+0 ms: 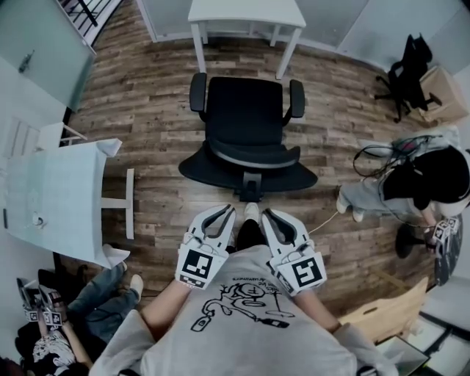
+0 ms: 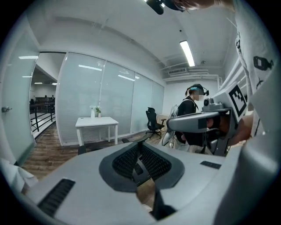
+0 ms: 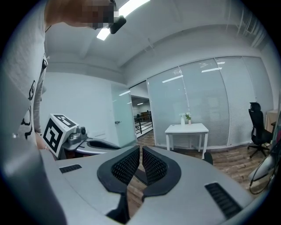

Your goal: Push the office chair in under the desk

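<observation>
Head view shows the office chair (image 1: 246,121) on the wood floor (image 1: 147,110), just short of the white desk (image 1: 246,13), with its backrest toward the person. The left gripper (image 1: 229,211) and right gripper (image 1: 266,214) are both closed on nothing and sit just behind the backrest, probably lined up to push it in.

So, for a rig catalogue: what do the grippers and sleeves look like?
Left gripper and right gripper: pale grey shells, dark ribbed pads, each with a black-and-white marker cube. Short-sleeved grey T-shirt with a black drawing.
</observation>
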{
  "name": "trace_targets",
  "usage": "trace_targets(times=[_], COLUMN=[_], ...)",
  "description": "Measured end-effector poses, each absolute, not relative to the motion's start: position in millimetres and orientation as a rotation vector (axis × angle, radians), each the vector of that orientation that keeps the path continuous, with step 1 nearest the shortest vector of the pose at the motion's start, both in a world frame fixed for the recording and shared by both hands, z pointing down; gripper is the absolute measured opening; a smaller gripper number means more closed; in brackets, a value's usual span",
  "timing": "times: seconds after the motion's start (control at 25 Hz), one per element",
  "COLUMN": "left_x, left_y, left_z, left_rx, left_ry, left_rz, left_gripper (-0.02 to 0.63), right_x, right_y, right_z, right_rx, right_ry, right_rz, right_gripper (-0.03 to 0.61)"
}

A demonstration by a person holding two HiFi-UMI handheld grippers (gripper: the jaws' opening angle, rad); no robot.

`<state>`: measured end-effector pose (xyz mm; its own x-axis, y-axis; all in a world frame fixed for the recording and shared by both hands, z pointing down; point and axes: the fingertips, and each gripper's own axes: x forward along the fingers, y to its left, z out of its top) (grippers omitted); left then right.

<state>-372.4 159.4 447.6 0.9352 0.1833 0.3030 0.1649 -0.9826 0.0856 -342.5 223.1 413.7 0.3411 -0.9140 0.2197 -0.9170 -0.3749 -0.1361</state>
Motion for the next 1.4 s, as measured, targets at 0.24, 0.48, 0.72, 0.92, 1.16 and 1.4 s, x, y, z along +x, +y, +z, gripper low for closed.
trace_targets(times=[0.24, 0.48, 0.72, 0.92, 1.16, 1.4], left_x=[-348.0, -335.7, -333.4, -332.7, -333.0, -327.3], left_y=[158.2, 157.3, 128.3, 119.9, 115.1, 107.2], left_z=[485.9, 548.3, 605.6, 638.5, 672.0, 696.0], left_rx=[3.106, 3.227, 3.415, 3.457, 3.476, 3.529], left_ry=[0.318, 0.501, 0.678, 0.772, 0.928, 0.973], left_rz=[0.693, 1.004, 1.363, 1.557, 1.735, 1.881], left_gripper=[0.094, 0.127, 0.152, 0.161, 0.199, 0.224], right_x=[-310.5, -291.6, -284.7, -276.6, -279.4, -266.6], right_y=[233.5, 238.3, 227.5, 228.4, 236.3, 245.1], right_z=[441.2, 481.7, 531.6, 575.0, 633.6, 672.2], right_rx=[2.446, 2.237, 1.997, 1.754, 1.511, 1.388], right_ry=[-1.756, -1.717, -1.663, -1.576, -1.507, -1.409], right_rz=[0.423, 0.434, 0.442, 0.364, 0.341, 0.301], right_gripper=[0.04, 0.046, 0.083, 0.145, 0.197, 0.224])
